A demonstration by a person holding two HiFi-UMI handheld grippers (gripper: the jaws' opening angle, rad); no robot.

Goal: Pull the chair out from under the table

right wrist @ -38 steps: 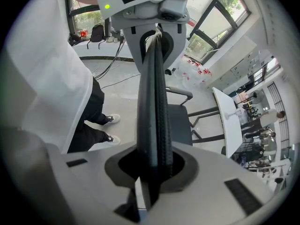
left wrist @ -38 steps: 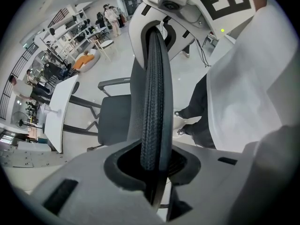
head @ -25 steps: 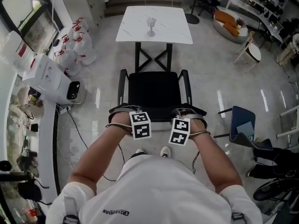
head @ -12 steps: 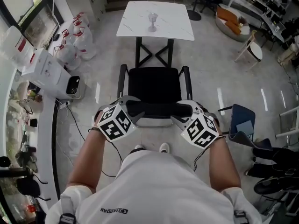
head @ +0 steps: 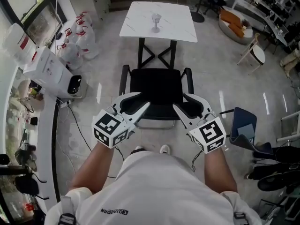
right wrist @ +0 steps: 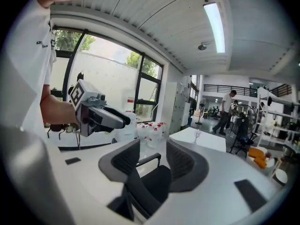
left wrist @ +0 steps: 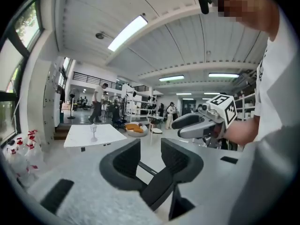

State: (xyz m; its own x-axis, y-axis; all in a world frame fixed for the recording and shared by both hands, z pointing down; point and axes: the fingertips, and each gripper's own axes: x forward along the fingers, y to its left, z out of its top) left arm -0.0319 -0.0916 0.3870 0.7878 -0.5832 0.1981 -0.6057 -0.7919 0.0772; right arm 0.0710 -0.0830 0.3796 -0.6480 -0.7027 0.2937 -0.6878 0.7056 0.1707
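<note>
Presently the chair point(head: 157, 90) stands on the floor just near of the table point(head: 173, 29), its seat clear of the tabletop and only the table's crossed legs beyond it; the pull-out is judged largely done. The left gripper point(head: 144, 100) hangs above the left end of the backrest, jaws wide and empty. The right gripper point(head: 179, 101) hangs above the right end; its jaws have just been closing a little, yet they stand wide with nothing between them, the chair showing only beyond them. Risks noted: should a further pull be wanted, jaws lowered off-centre may slide off the backrest edge. A hard drag could bring the chair against the person's shoes point(head: 150, 150). A knock to the table legs could topple the glass point(head: 155, 21).
</note>
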